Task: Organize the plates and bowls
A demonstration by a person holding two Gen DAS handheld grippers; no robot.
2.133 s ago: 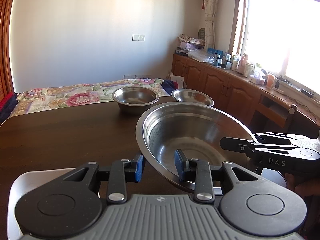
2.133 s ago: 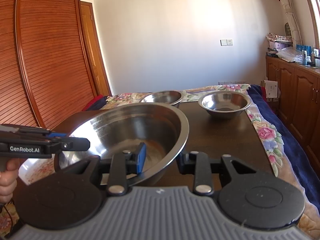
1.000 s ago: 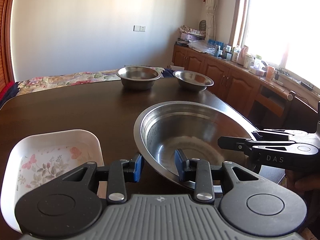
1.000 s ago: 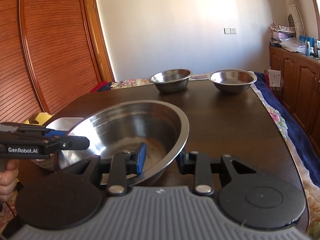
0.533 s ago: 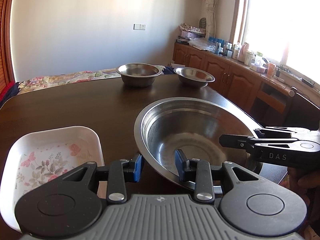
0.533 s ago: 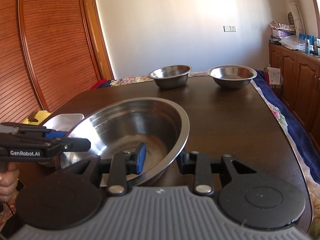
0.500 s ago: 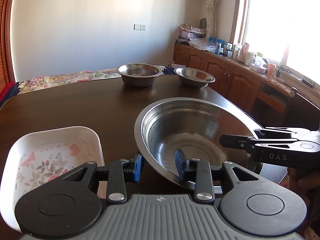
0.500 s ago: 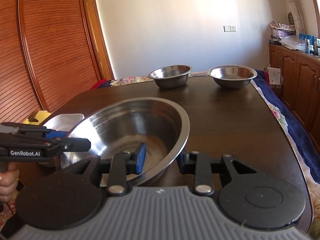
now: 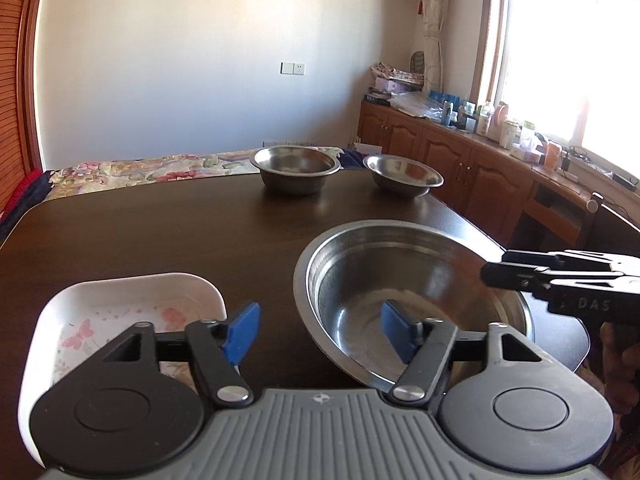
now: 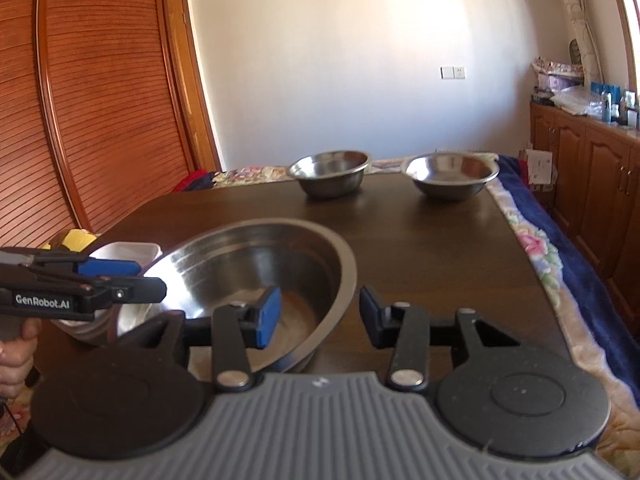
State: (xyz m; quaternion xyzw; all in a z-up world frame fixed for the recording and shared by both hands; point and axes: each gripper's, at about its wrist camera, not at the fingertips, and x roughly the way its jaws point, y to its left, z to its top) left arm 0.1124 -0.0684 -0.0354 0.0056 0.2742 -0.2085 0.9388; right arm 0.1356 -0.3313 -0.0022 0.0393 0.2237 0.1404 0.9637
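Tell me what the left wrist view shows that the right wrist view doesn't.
Left wrist only: the window, and the white tray's floral inside. Right wrist only: the slatted wardrobe doors and a yellow object beyond the tray. Both: the big bowl on the table, two small bowls at the far end, and the left gripper and right gripper, both opening with the big bowl's rim between their fingers.

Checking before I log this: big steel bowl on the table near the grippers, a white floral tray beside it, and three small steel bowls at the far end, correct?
Not quite: only two small steel bowls stand at the far end, as the left wrist view shows. The big steel bowl and white floral tray are as you said.
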